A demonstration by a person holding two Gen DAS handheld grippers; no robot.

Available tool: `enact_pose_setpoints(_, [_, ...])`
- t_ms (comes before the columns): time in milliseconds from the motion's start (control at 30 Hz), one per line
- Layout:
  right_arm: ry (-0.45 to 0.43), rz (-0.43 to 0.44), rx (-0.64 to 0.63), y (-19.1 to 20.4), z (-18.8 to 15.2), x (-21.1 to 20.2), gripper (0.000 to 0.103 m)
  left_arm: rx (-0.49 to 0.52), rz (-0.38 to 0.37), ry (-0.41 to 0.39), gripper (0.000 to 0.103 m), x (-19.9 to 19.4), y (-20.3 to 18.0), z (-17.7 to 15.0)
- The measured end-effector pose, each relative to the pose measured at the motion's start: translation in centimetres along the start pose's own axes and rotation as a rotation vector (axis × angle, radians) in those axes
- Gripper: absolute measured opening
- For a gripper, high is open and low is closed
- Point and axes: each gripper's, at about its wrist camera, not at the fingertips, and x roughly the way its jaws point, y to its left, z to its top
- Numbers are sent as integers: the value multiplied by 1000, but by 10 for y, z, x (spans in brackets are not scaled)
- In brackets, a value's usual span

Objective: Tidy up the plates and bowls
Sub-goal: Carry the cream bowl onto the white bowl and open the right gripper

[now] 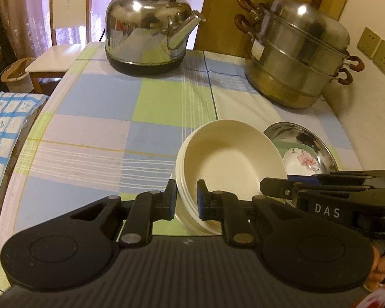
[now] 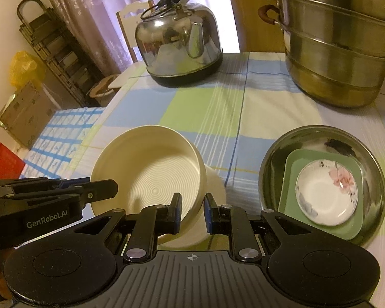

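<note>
A: Nearest the lens in the left wrist view is the left gripper [image 1: 186, 200], its jaws clamped on the near rim of the cream bowls [image 1: 233, 159], one pad outside the wall and one inside.

B: A stack, then?

A: It looks like several nested ones; layered rims show at the pinch. The right gripper [image 2: 192, 211] does the same on the opposite side, pinching the wall with one pad in the bowl and one outside. So both are closed on the same load, which tilts up off the checked tablecloth [image 1: 102, 128].

B: Where does it need to go?

A: My guess is the steel basin [image 2: 274, 154], which already holds a green square plate [image 2: 295, 164] and a small floral dish [image 2: 326, 195]. From the right wrist view it sits just to the right of the bowls, near but apart.

B: Which hand leads?

A: The right one is nearer the basin, so the carry would run sideways toward it, with the left following. The kettle [image 1: 148, 25] and steamer pot [image 1: 300, 59] stand well back, out of the path.
</note>
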Motion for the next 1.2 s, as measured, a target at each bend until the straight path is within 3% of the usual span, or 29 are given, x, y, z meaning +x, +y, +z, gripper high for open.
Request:
enact_pose_setpoints(900, [102, 34, 31, -26, -1, 36, 19, -47, 22, 95, 14, 38, -1, -4])
enact_pose_setpoints(1200, [93, 21, 48, -27, -1, 37, 19, -43, 20, 99, 23, 40, 0, -5])
